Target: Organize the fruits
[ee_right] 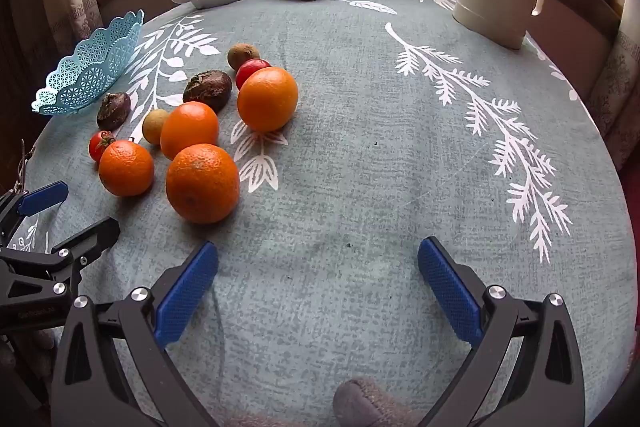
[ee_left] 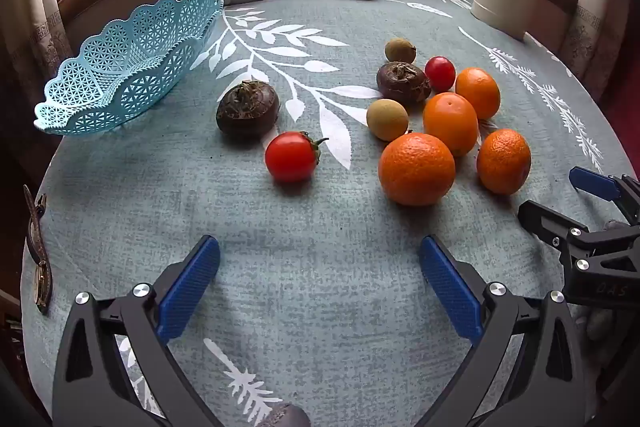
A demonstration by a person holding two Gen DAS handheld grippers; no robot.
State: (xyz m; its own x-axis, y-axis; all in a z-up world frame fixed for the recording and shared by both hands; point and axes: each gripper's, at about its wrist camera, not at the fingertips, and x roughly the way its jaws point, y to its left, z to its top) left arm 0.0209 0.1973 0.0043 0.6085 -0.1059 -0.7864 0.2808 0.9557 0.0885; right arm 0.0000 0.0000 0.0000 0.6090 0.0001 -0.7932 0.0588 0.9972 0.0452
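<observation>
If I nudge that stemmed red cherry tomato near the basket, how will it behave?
The round, glossy red cherry tomato would likely roll freely on the flat teal tablecloth. Its smooth skin looks slippery and probably bruises under a hard squeeze.

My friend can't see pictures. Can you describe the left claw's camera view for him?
Four oranges, two tomatoes and small brown fruits lie loose on a leaf-patterned tablecloth, with an empty blue basket at the left. The open left claw hovers in front.

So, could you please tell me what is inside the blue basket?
Nothing shows inside the blue basket; all fruit lies on the tablecloth. Its near wall hides part of the floor, so a small item there cannot be excluded.
</observation>
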